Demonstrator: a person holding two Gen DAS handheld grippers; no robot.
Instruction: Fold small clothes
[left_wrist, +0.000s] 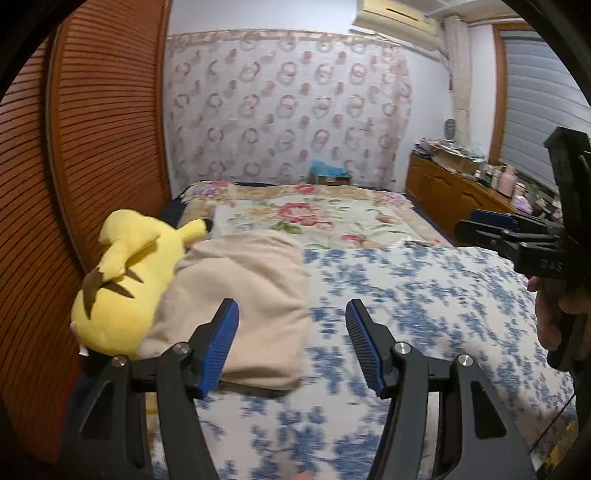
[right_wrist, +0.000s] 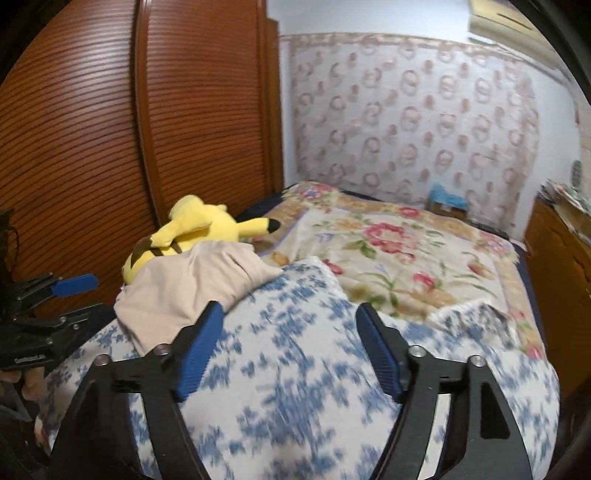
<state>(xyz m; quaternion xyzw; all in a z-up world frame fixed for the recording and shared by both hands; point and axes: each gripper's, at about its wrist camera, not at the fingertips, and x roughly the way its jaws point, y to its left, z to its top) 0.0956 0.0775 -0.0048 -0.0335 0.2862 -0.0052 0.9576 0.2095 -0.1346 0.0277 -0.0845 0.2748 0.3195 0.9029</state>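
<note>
The left claw (left_wrist: 291, 343) stands with its 2 blue pads apart and nothing between them, above a blue-and-white patterned cover (left_wrist: 406, 295) on the bed. A folded beige garment (left_wrist: 243, 295) lies just left of it, touching a yellow plush toy (left_wrist: 125, 273). At the right edge, the right claw (left_wrist: 491, 225) is held by a hand (left_wrist: 550, 314).

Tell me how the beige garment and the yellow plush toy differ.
The beige garment is plain cloth lying folded and flat; the yellow plush toy is stuffed, rounded and bright, with brown stripes and a black-tipped ear. The garment partly overlaps the toy, which lies nearer the wooden wardrobe. Both rest on the bed.
</note>
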